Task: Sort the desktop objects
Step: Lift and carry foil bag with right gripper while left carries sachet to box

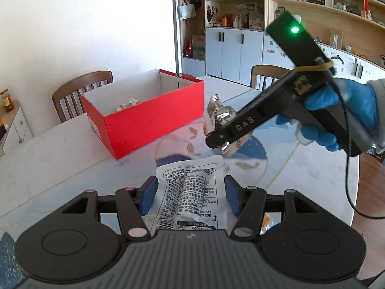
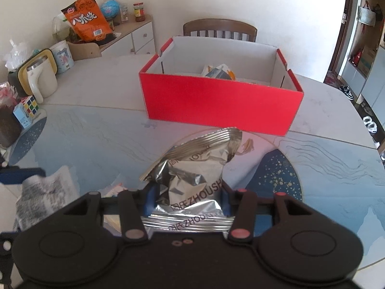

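Here, white packet (image 1: 190, 192) pinched in left claw (image 1: 190, 196), silver packet (image 2: 192, 180) in right claw (image 2: 189, 198)

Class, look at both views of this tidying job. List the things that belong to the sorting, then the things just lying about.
Part of the job:
- white packet, in the left gripper
- silver packet, in the right gripper
- red box, already holding packets

Lying about:
- puzzle cube
- white jug
- orange bag
- globe
- chair
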The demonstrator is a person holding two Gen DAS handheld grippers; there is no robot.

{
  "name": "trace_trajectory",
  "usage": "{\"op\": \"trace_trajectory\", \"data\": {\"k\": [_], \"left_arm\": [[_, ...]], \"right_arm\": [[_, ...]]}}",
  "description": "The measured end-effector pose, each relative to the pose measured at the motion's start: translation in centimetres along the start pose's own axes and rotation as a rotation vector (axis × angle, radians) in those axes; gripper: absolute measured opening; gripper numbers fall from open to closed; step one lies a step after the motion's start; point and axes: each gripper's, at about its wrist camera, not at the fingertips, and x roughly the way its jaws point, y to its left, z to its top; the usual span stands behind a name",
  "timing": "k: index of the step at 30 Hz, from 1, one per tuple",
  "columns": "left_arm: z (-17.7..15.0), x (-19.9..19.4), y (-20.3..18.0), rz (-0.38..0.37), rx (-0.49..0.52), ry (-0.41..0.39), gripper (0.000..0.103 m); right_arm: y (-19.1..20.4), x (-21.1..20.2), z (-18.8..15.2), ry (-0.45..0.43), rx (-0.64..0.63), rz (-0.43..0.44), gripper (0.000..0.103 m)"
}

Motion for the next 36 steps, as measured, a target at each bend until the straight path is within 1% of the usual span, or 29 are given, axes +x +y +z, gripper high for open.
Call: {"op": "trace_trajectory", "data": {"k": [4, 13, 16, 19, 30, 36], "left_arm": [[1.1, 0.7, 0.3, 0.013, -0.004, 0.004, 0.059], [3.6, 2.4, 1.8, 0.041, -0.06, 0.036, 0.059], [4.5, 3.0, 2.4, 0.039, -0.085, 0.044, 0.059], [5.5, 3.8, 2.8, 0.056, -0.078, 0.047, 0.059], [9.4, 5.8, 4.8, 0.105, -0.11, 0.043, 0.059], [11.7, 7.1, 6.0, 0.124, -0.129, 0.034, 0.059]], "right_arm": [[-0.5, -0.7, 0.4, -0.003, 0.004, 0.008, 0.05], [-1.2, -1.9, 1.1, -0.022, 0.013, 0.006, 0.05], [-1.5, -2.1, 1.3, -0.029, 0.017, 0.012, 0.05], [-1.8, -2.3, 1.8, -0.034, 0.015, 0.019, 0.05], [-2.9, -2.5, 4.4, -0.046, -0.023, 0.014, 0.05], [-3.8, -2.1, 6.0, -0.05, -0.024, 0.025, 0.05]]}}
